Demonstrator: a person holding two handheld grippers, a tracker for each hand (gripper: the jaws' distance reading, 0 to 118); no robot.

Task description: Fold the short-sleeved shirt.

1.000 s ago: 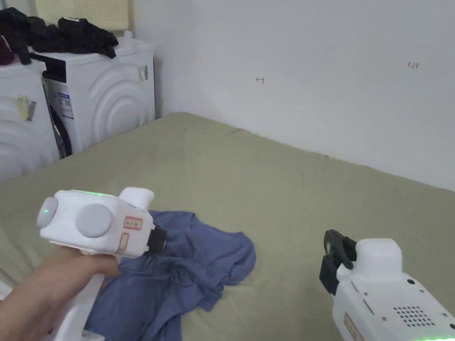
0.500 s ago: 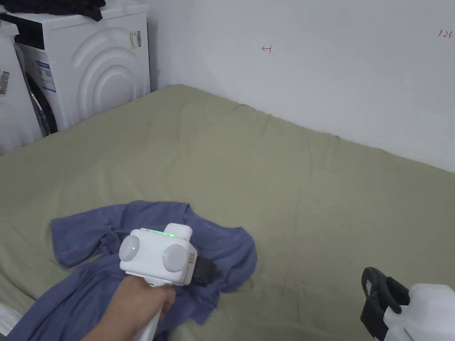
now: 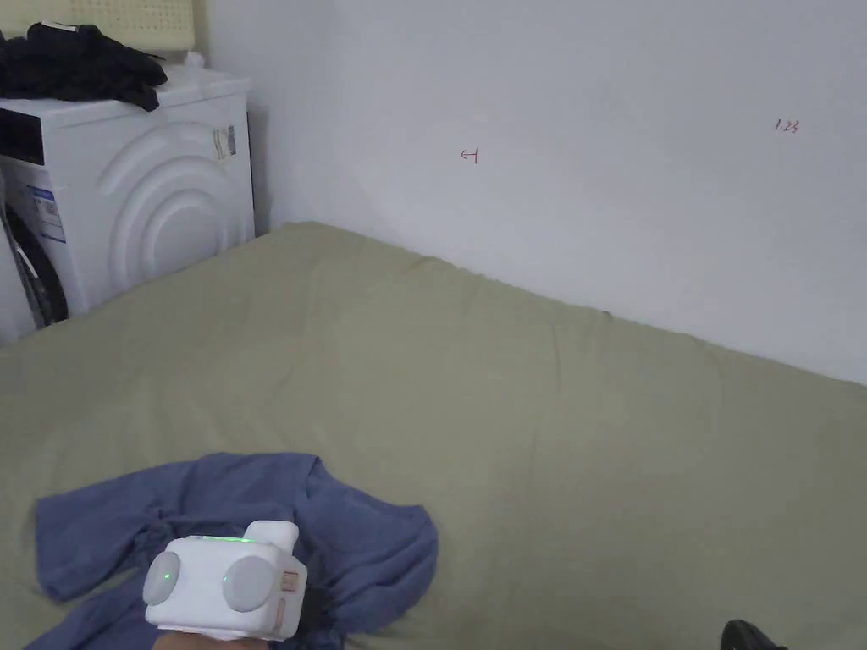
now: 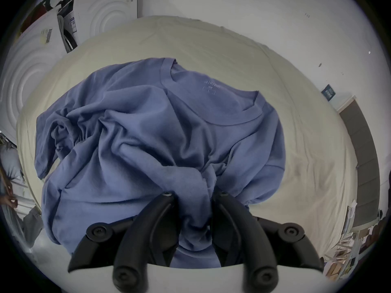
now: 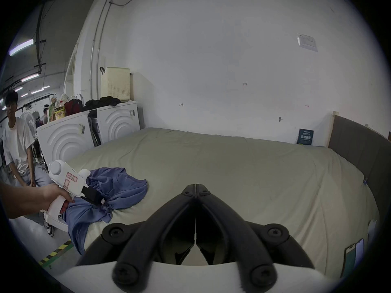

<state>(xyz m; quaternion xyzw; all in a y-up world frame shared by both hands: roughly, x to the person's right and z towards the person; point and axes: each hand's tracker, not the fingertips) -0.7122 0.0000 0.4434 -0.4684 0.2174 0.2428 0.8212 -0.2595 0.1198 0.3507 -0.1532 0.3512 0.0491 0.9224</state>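
Left claw (image 4: 191, 194) pinches a bunched fold of the blue short-sleeved shirt (image 4: 148, 132), which lies crumpled at the near edge of the bed (image 3: 508, 381). Right claw (image 5: 196, 188) hangs pressed together, empty, well apart from it. Judgement: spread the garment flat, collar away, before folding; the bunched grip risks dragging creases along.

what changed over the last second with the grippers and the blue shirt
The left gripper came down from above the blue shirt onto its bunched near edge and now has a wad of fabric between its jaws. The right gripper dropped back toward the person, still shut and empty, apart from the shirt. The shirt stays crumpled on the green bed cover; much of the apparent shift is head-camera motion.
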